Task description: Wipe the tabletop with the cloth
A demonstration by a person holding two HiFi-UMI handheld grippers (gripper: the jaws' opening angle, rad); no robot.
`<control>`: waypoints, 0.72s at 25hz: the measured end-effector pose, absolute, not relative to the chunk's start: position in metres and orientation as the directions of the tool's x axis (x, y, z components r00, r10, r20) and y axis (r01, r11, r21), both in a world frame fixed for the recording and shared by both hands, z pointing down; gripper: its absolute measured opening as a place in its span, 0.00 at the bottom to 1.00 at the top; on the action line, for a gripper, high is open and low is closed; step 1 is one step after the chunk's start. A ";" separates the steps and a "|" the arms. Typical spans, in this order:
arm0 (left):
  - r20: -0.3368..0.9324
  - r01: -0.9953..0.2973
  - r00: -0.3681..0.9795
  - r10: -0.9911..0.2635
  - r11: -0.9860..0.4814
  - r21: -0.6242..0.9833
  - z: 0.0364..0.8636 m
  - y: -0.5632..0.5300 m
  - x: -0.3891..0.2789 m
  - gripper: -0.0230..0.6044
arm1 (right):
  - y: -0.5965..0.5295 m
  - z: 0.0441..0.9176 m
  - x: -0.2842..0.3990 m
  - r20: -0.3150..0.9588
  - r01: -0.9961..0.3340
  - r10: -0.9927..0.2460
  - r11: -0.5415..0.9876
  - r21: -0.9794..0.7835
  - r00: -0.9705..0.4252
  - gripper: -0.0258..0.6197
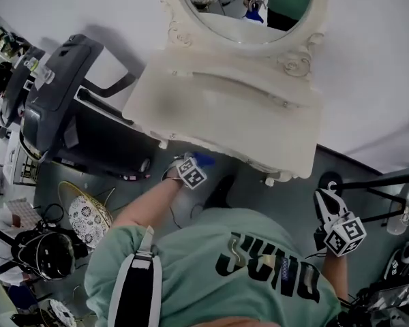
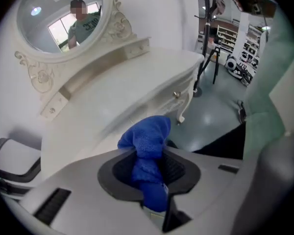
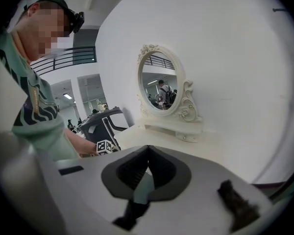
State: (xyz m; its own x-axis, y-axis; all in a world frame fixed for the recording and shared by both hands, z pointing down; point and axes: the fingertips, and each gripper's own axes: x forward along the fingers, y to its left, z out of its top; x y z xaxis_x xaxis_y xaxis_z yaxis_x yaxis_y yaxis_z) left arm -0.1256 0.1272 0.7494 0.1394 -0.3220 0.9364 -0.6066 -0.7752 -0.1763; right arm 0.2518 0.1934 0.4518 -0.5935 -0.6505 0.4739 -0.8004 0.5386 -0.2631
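The white dressing table point(image 1: 218, 107) with its oval mirror point(image 1: 249, 12) stands in front of me. My left gripper point(image 1: 196, 163) hangs just below the table's front edge, shut on a bunched blue cloth point(image 1: 206, 159). In the left gripper view the cloth point(image 2: 148, 148) bulges out of the jaws, with the bare tabletop point(image 2: 108, 111) beyond it. My right gripper point(image 1: 325, 203) is held low at my right side, off the table. In the right gripper view the right gripper point(image 3: 148, 150) is shut with nothing in it, and the tabletop point(image 3: 186, 148) lies ahead.
A black treadmill point(image 1: 61, 107) stands against the table's left side. A patterned round thing point(image 1: 88, 218) and other clutter lie on the floor at the left. A black stand point(image 1: 375, 182) is on the right. A coat stand point(image 2: 206, 58) rises past the table's far end.
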 end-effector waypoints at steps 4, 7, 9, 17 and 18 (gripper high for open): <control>0.864 -0.622 0.193 -0.465 -0.739 -0.259 0.701 0.016 -0.092 0.19 | 0.176 0.450 0.258 0.475 -0.815 -0.666 0.518 -0.259 -0.575 0.06; 0.828 -0.614 0.199 -0.524 -0.725 -0.312 0.682 -0.079 -0.076 0.19 | 0.147 0.449 0.251 0.488 -0.829 -0.674 0.500 -0.252 -0.555 0.06; 0.820 -0.607 0.202 -0.535 -0.726 -0.325 0.685 -0.132 -0.065 0.19 | 0.126 0.448 0.248 0.509 -0.846 -0.680 0.471 -0.249 -0.528 0.06; 0.844 -0.557 0.218 -0.490 -0.773 -0.304 0.740 -0.240 -0.042 0.19 | 0.034 0.461 0.221 0.579 -0.883 -0.670 0.396 -0.251 -0.465 0.06; 0.847 -0.561 0.222 -0.482 -0.774 -0.294 0.744 -0.245 -0.042 0.19 | 0.026 0.463 0.220 0.584 -0.884 -0.666 0.394 -0.253 -0.464 0.06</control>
